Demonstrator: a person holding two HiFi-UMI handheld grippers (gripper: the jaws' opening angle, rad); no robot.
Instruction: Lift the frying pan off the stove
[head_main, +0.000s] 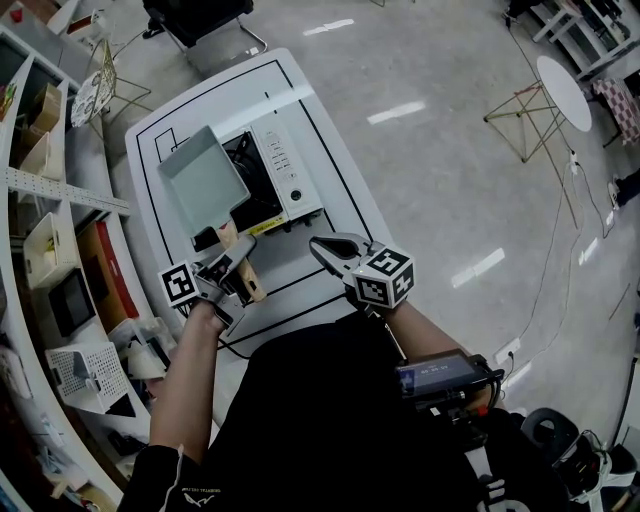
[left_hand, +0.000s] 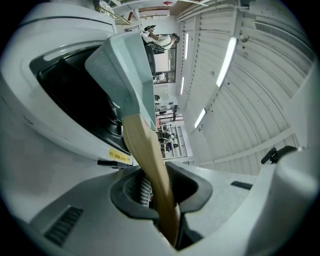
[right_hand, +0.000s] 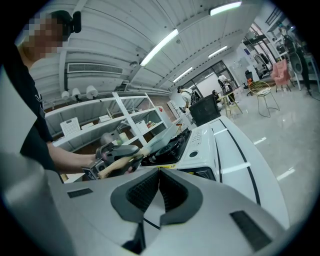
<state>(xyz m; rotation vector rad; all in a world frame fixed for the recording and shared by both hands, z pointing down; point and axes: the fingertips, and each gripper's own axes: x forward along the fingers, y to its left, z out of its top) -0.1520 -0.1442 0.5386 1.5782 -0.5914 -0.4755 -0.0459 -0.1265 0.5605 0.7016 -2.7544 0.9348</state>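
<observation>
A square grey frying pan with a wooden handle hangs tilted over the white tabletop stove. My left gripper is shut on that handle, which runs out between its jaws to the pan above the black burner. My right gripper hovers over the white table to the right of the handle, shut, with nothing in it. In the right gripper view its jaws meet, and the pan shows raised at an angle over the stove.
White shelving with boxes and baskets runs along the left. A black chair stands beyond the table. A wire stool and a round white table stand on the floor at right, where a cable trails.
</observation>
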